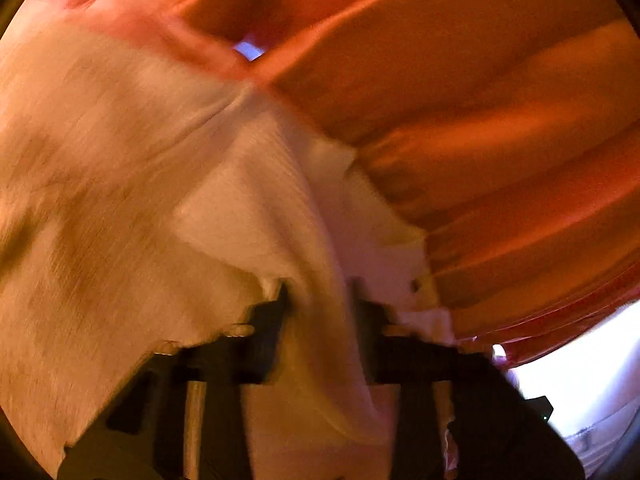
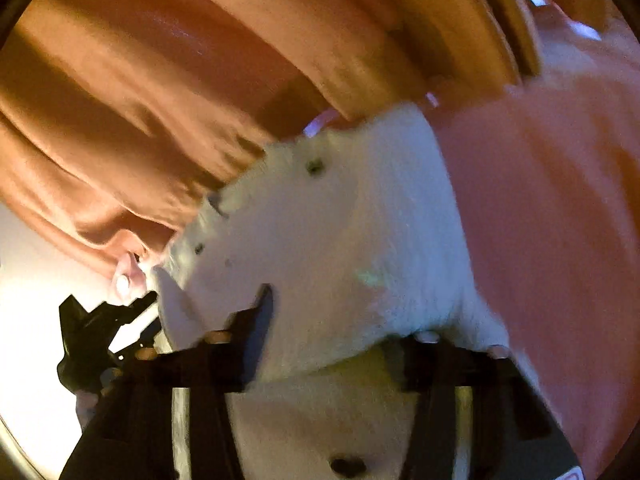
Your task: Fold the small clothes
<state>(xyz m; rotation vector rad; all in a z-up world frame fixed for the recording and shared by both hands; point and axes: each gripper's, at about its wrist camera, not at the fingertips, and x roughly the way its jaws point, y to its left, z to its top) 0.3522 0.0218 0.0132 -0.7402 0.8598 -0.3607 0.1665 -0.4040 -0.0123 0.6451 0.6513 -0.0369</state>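
Garment (image 1: pixel 120 184), cream ribbed panel joined to an orange pleated part (image 1: pixel 480 128), is up against both lenses, apparently lifted and held between the two tools. Left tool (image 1: pixel 318 292): cloth runs down between the fingers, bottom centre of the frame, so it looks pinched on a cream fold, though blur hides the actual contact. Right tool (image 2: pixel 340 312): cream panel (image 2: pixel 340 240) is draped over it, one finger (image 2: pixel 260 308) shows at lower centre, the other is buried under fabric, so can't tell if it's clamped or spread. Other tool (image 2: pixel 92 336) appears at lower left of the right view, near the garment's edge. Risks, my read: thin bite on a single layer could slip once the cloth is pulled taut; both frames are motion-blurred, so a fast swing could shake a hold loose; pleats could bunch and leave the fold skewed; cloth covering both lenses means no view of a landing surface, so placement would be blind. Containers: none visible in either view. No counter visible either, only bright background at the lower edges.
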